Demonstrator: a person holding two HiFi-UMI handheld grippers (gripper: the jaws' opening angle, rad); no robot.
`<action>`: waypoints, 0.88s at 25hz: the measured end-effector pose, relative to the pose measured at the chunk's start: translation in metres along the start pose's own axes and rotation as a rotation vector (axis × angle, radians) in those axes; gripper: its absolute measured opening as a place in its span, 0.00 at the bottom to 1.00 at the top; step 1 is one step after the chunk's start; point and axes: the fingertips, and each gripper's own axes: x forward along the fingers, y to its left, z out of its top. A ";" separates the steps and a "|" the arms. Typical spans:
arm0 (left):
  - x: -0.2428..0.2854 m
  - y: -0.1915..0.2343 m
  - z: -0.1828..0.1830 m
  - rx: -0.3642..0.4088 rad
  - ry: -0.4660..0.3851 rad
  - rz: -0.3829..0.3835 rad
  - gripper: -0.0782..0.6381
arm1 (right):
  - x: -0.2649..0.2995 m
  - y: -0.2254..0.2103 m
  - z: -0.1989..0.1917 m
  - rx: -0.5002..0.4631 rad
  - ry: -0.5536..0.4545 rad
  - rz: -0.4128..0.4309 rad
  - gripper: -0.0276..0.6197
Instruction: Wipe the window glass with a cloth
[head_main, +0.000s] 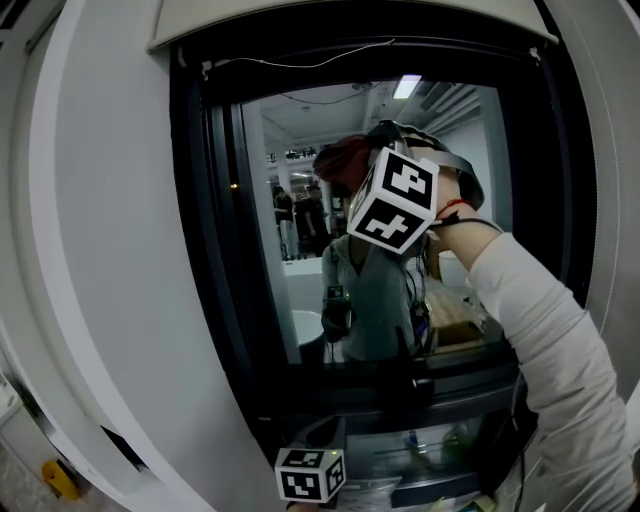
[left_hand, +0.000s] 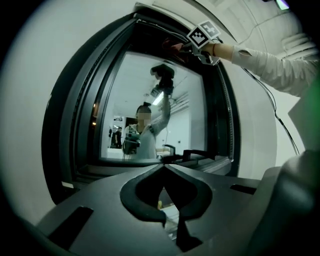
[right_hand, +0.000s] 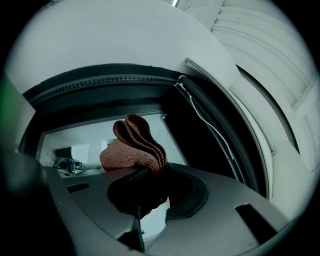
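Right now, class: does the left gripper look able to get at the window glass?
Probably yes. The left gripper sits low, facing the window glass, with nothing seen between them. Its jaws are together and empty, though; the cloth is clamped in the right gripper near the pane's top.

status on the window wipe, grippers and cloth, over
Right gripper shut on cloth, high on the window glass. Left gripper shut, empty, low below the window. Nothing blocking the glass.
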 end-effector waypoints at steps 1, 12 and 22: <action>0.001 0.000 0.001 -0.001 -0.001 -0.001 0.12 | 0.004 -0.012 -0.001 -0.007 0.008 -0.022 0.13; 0.018 0.003 0.006 0.001 -0.013 0.006 0.12 | 0.037 -0.091 -0.030 -0.021 0.115 -0.197 0.13; 0.021 0.004 0.008 0.001 -0.013 0.002 0.12 | 0.056 -0.066 -0.048 0.010 0.175 -0.152 0.13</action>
